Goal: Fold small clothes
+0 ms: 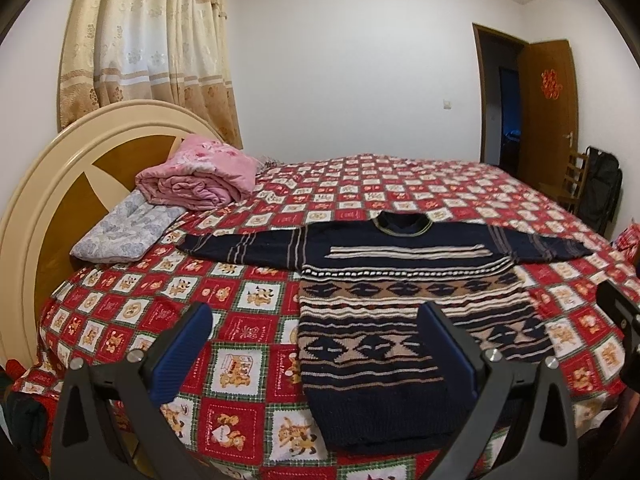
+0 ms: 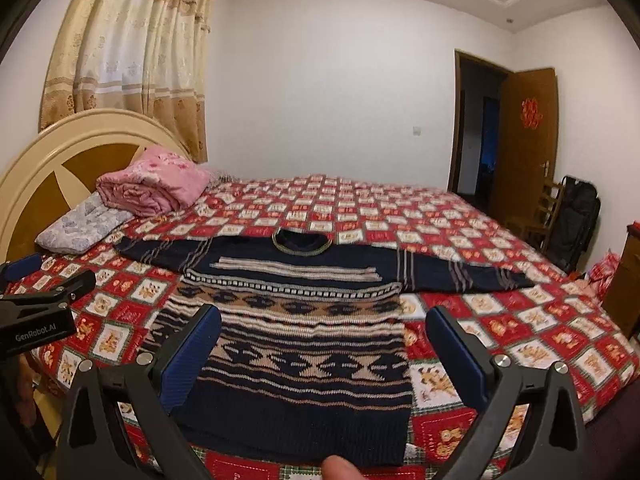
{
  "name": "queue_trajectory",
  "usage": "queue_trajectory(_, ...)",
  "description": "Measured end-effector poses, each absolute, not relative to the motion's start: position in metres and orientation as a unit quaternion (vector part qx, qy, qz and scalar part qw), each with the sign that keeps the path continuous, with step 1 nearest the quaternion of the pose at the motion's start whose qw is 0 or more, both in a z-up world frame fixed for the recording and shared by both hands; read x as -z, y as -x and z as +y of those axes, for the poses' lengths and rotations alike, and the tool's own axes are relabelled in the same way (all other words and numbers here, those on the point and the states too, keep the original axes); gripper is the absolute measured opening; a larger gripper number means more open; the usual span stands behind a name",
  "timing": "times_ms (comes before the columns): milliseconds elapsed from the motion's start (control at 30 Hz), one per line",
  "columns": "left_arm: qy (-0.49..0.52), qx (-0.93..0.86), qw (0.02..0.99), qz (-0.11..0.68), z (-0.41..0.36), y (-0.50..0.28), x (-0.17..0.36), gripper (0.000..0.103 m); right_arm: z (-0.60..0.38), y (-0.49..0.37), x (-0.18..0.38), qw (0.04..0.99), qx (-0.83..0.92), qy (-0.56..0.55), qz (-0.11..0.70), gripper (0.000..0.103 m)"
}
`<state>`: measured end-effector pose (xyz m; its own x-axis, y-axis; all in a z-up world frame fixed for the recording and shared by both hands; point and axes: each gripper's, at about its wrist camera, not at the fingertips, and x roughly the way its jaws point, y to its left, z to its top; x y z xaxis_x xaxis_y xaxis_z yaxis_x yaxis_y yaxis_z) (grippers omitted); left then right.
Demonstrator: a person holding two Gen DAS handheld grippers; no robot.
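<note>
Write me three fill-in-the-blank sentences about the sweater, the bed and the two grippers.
1. The sweater lies flat with both sleeves spread ____.
2. The pink quilt rests folded on a ____ pillow.
3. The left gripper and right gripper both have fingers that are ____.

Missing words: out; grey; open

L wrist cam: low over bed's near edge, faced sweater (image 1: pixel 392 320) from its left, close.
R wrist cam: same height, more centred on it.
Shared: sweater, bedspread (image 2: pixel 500 320), headboard (image 1: pixel 60 168), door (image 2: pixel 528 140).
</note>
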<state>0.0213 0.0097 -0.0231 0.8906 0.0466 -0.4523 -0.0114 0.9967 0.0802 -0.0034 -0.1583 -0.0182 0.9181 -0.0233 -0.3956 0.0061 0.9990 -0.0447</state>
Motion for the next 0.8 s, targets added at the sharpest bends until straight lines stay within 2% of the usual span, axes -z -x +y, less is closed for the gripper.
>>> queue_trajectory(467,-0.074,-0.016,0.947,0.312,-0.013,-0.107,0.075,0.103,-0.205,-0.074,0.062,0.960,0.048,0.004,0.275,0.102)
queue_trajectory(800,-0.097,0.011,0.941,0.324,-0.051,-0.162,0.089,0.103,-0.254,-0.133,0.084,0.951,0.082,0.001,0.298,0.102)
